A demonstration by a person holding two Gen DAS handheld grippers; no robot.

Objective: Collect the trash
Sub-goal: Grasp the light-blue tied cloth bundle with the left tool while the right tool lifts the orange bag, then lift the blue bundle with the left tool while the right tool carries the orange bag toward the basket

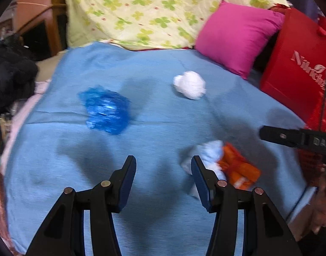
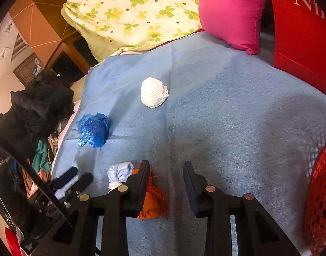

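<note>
Left gripper [image 1: 163, 179] with black plastic arms, dark blue pads on the inner faces of its fingers [image 1: 126, 179], round brass rivets at the joints, right gripper [image 2: 166, 183] built alike, white letters "DAS" at three o'clock, bare skin of a hand [image 1: 318, 213] at four o'clock

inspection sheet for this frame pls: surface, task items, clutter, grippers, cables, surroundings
Surface: blue bedsheet, wrinkled.
Job's things: white paper ball, blue plastic wad, pale blue cloth scrap touching orange wrapper; red mesh basket at right edge.
Clutter: black clothing pile off the sheet's left edge.
Grippers: left gripper jaws open, empty; right gripper jaws open, empty, beside the orange wrapper.
Cables: nothing seen.
Surroundings: floral pillow, pink cushion, red paper bag.
</note>
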